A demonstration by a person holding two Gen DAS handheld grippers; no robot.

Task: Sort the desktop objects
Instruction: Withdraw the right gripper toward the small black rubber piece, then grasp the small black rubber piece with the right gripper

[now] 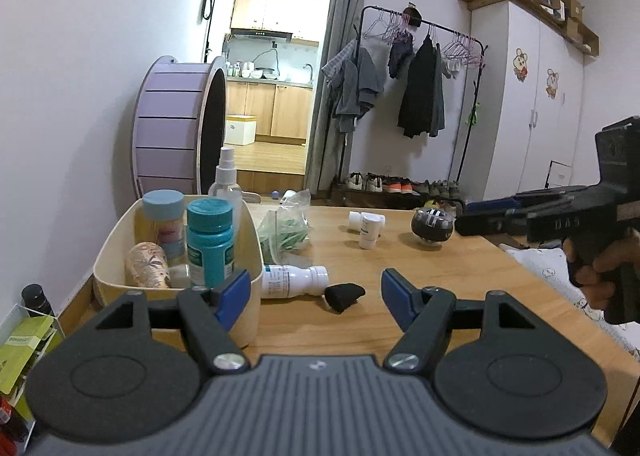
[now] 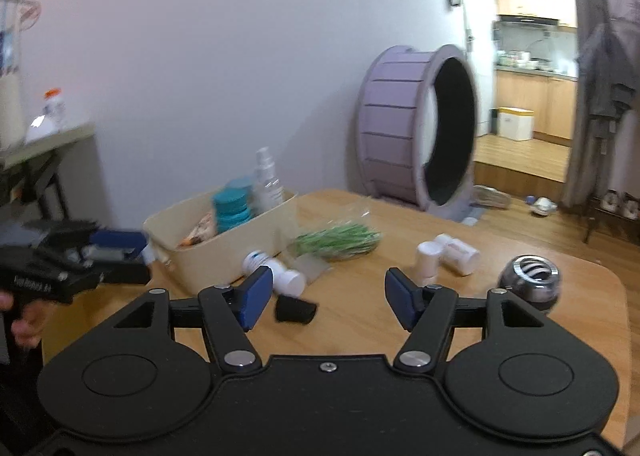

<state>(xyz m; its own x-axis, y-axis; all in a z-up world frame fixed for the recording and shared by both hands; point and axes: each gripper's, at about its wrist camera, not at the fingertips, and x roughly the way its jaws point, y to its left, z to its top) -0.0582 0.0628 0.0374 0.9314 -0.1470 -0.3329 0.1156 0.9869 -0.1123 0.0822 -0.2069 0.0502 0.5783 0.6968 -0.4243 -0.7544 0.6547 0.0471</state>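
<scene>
- The left gripper (image 1: 314, 294) is held low over the near edge of the wooden table (image 1: 440, 288); its blue fingers (image 1: 234, 298) are spread wide and hold nothing.
- The right gripper (image 2: 326, 298) is also wide open and empty; its blue fingers (image 2: 402, 302) stand apart above the table.
- A cream bin (image 1: 244, 252) stands at the left side of the table; inside it are a teal bottle (image 1: 210, 242), a jar with a light blue lid (image 1: 164, 221), a patterned cup (image 1: 146, 266) lying tilted, and a clear spray bottle (image 1: 226, 175) at the far end.
- A white bottle (image 1: 294, 280) lies on its side just beside the bin; a small black piece (image 1: 344, 296) lies near its cap – touching or not, I cannot tell.
- A plastic bag with green things (image 1: 286, 234) lies behind the white bottle, next to the bin.
- Two small white bottles (image 1: 366, 228) lie together further away; a dark ball with a metal ring (image 1: 434, 223) stands to their right, apart from them.
- A hand (image 1: 600, 276) holds the handle of the right gripper at the right edge of the left view.
</scene>
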